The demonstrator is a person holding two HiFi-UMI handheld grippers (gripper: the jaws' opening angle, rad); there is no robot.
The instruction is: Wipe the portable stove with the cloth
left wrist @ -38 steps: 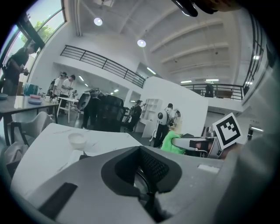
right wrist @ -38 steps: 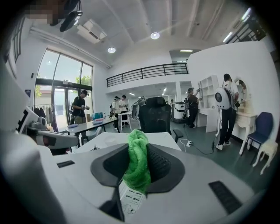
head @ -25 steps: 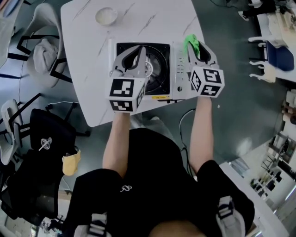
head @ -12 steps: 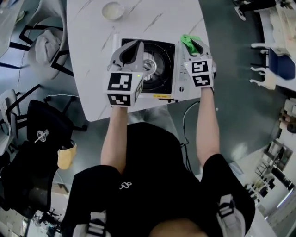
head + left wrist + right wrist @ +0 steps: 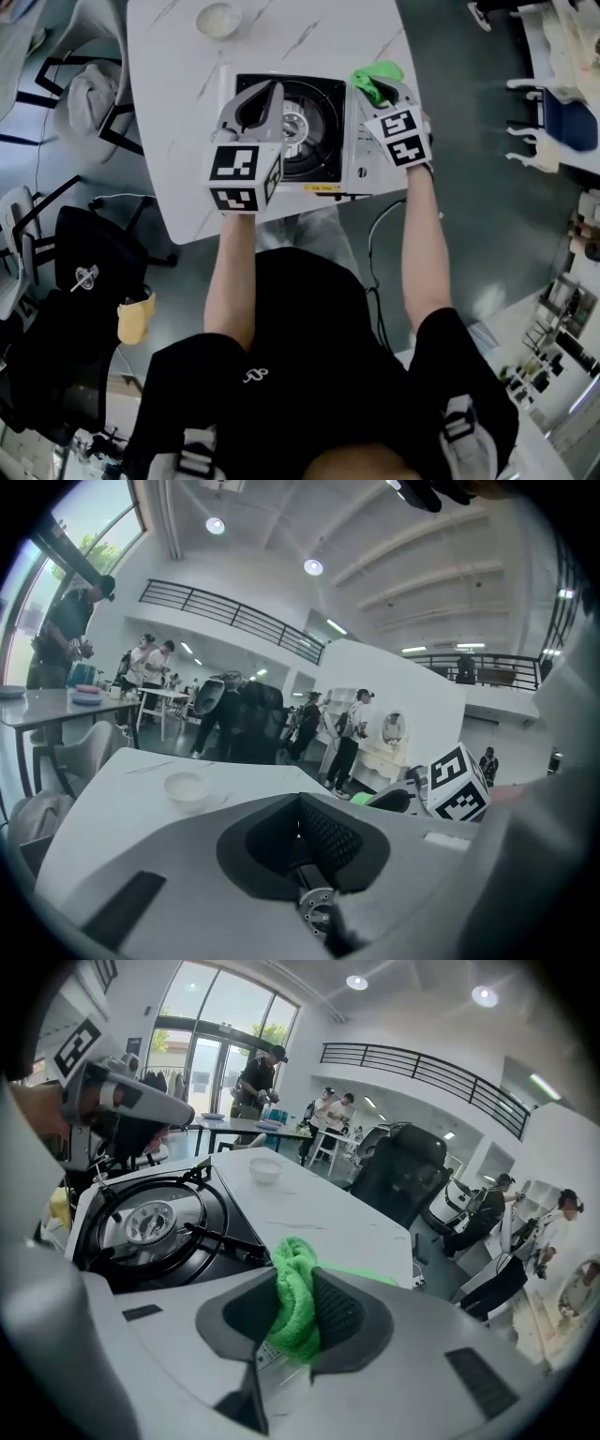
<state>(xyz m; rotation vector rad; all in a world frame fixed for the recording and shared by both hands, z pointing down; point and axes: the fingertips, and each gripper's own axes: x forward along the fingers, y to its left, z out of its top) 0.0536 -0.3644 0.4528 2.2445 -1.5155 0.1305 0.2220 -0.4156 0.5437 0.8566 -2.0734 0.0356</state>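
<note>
Right tongs (image 5: pixel 296 1299) tight on green cloth (image 5: pixel 292 1262) over the stove (image 5: pixel 361 142)'s right edge; left tongs (image 5: pixel 300 832) together, empty, above the burner (image 5: pixel 296 124).

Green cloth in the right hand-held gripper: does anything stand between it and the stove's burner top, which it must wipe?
Nothing lies on the stove between the cloth and the burner. Only the left hand-held gripper hangs over the burner's left side, and it could block wiping there.

Head cam looks steeply down on the stove (image 5: pixel 323 141) from high up; gripper cams sit low over it, right one sharing the burner (image 5: pixel 150 1222).
</note>
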